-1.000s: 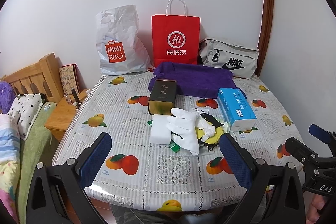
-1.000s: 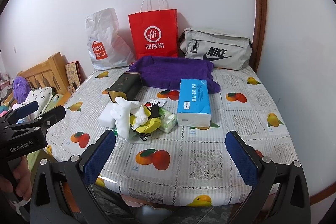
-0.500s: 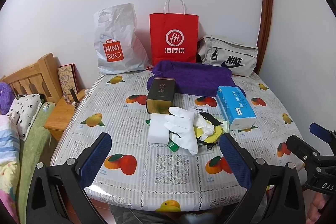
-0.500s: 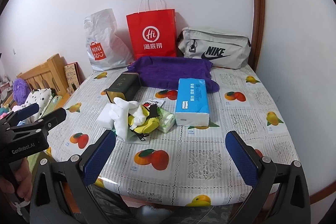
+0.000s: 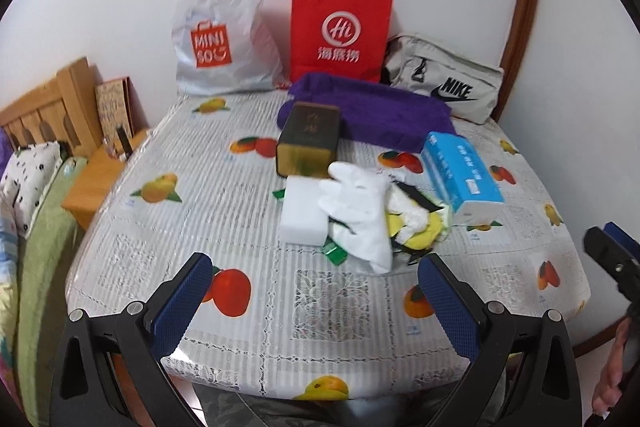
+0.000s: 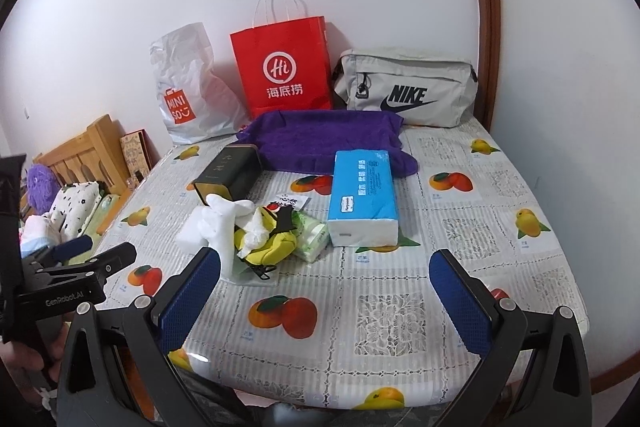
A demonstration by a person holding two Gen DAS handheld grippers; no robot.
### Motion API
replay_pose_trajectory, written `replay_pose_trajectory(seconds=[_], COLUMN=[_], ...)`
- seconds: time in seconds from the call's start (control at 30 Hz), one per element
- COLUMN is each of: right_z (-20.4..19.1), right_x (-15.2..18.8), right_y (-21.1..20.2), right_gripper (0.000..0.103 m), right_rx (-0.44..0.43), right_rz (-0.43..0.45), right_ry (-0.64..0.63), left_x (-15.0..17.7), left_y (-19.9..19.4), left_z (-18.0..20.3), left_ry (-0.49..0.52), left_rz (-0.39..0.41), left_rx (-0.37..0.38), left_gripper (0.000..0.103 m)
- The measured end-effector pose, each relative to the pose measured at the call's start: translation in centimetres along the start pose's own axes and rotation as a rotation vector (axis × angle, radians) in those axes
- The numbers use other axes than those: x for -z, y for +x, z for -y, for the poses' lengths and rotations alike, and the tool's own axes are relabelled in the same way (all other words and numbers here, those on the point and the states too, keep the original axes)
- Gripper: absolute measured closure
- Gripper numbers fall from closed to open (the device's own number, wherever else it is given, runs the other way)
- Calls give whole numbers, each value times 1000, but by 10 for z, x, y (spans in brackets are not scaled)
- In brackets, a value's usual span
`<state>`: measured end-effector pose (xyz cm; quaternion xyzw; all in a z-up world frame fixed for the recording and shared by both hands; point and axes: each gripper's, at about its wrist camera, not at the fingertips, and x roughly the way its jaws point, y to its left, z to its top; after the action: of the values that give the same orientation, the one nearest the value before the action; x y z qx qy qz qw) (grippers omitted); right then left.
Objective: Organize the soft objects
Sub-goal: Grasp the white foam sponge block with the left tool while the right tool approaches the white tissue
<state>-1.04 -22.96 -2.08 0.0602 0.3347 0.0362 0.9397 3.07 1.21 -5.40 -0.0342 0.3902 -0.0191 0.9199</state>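
While both grippers, left point(image 5: 312, 291) and right point(image 6: 324, 287), hover with fingers spread wide and empty, a white glove point(image 5: 362, 211) tops what looks like a yellow pouch point(image 6: 268, 247) on the surface point(image 6: 460, 267).

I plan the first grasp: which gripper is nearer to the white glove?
Left, probably. The left gripper faces the white glove almost straight ahead; the right gripper has it ahead, off to its left.

"MINISO" plastic bag point(image 5: 218, 27); "NIKE" pouch point(image 6: 406, 87)

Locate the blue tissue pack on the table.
The blue tissue pack lies right of centre, just in front of the purple towel, right of the small clutter pile.
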Motion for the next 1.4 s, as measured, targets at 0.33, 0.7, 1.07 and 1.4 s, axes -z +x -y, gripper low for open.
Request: replay_pose_trajectory(seconds=[0.33,0.7,1.07,1.4], right_z=[9,11,21,-1], right_x=[12,21,28,22], right_y=[42,84,120,131], right_gripper=[0,0,0,0], right_rx=[8,-5,5,-62], right_rz=[-65,-132,-207,-208], right_ry=[0,-17,-4,-41], left_x=[5,-10,-19,-24], left_y=[50,104,155,138], left_z=[-9,-8,-13,-41], left_ry=[-36,63,84,49], left_rz=[-75,-86,-143,-115], left_rx=[49,-1,32,35], left_gripper=[0,1,34,54])
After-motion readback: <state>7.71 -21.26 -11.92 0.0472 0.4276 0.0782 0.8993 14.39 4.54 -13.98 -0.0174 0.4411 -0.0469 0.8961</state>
